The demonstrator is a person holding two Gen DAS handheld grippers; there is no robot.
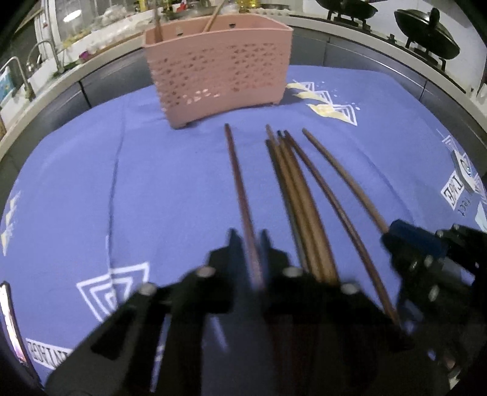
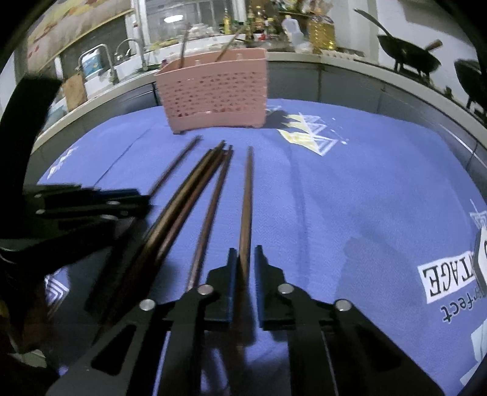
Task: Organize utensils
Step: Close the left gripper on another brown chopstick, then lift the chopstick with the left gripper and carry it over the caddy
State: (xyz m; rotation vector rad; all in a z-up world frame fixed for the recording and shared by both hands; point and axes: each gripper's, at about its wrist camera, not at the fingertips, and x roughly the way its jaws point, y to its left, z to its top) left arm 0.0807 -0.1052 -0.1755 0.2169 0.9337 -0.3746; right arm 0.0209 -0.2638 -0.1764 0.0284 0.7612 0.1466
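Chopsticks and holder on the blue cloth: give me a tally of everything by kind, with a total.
Chopsticks lying on the cloth: 6
Chopsticks standing in the holder: 2
Pink holder: 1
Total: 9

Six brown chopsticks (image 1: 292, 195) are lying on the blue cloth (image 1: 170, 189) over the tabletop, though the middle cluster is too tightly packed to count surely. One pink basket (image 1: 219, 70) is standing behind them, with two more sticks (image 1: 213, 19) poking out of it.
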